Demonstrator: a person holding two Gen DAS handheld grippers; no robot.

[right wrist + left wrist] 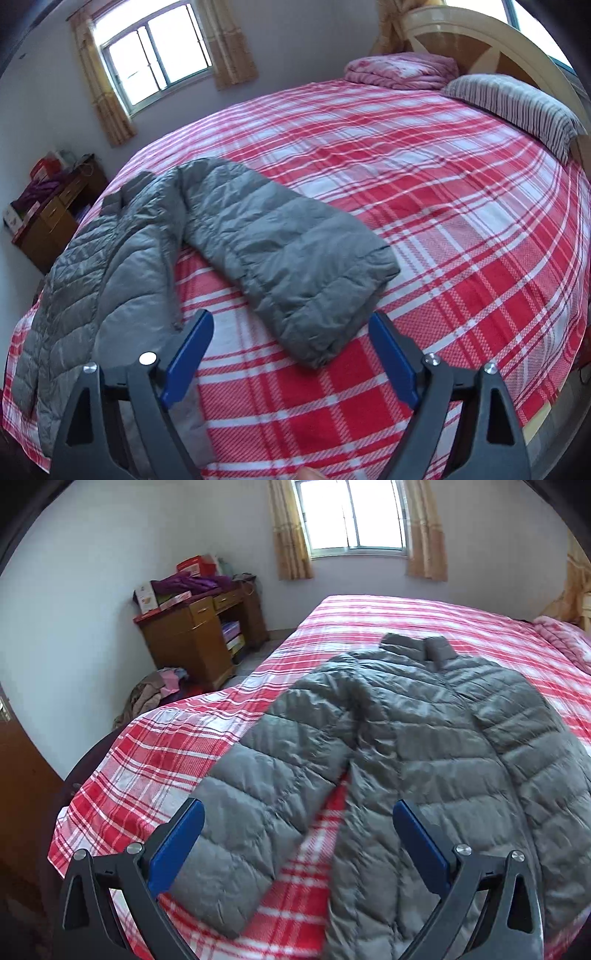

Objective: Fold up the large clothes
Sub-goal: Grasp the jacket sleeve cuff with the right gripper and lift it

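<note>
A grey quilted puffer jacket point(424, 738) lies spread on a bed with a red and white plaid sheet point(155, 760), collar toward the far side. In the left wrist view one sleeve point(236, 812) runs down toward me. My left gripper point(298, 814) hangs open above that sleeve and the jacket's body, nothing between its blue pads. In the right wrist view the jacket point(110, 258) lies at the left and its other sleeve point(288, 258) stretches out across the plaid sheet point(461, 240). My right gripper point(291, 325) is open just before that sleeve's cuff, holding nothing.
A wooden desk point(199, 635) piled with boxes and purple cloth stands by the wall left of the bed. Clothes lie heaped on the floor point(155, 690). A striped pillow point(517, 103) and a folded pink quilt point(402, 70) sit by the headboard. A curtained window point(354, 517) is behind.
</note>
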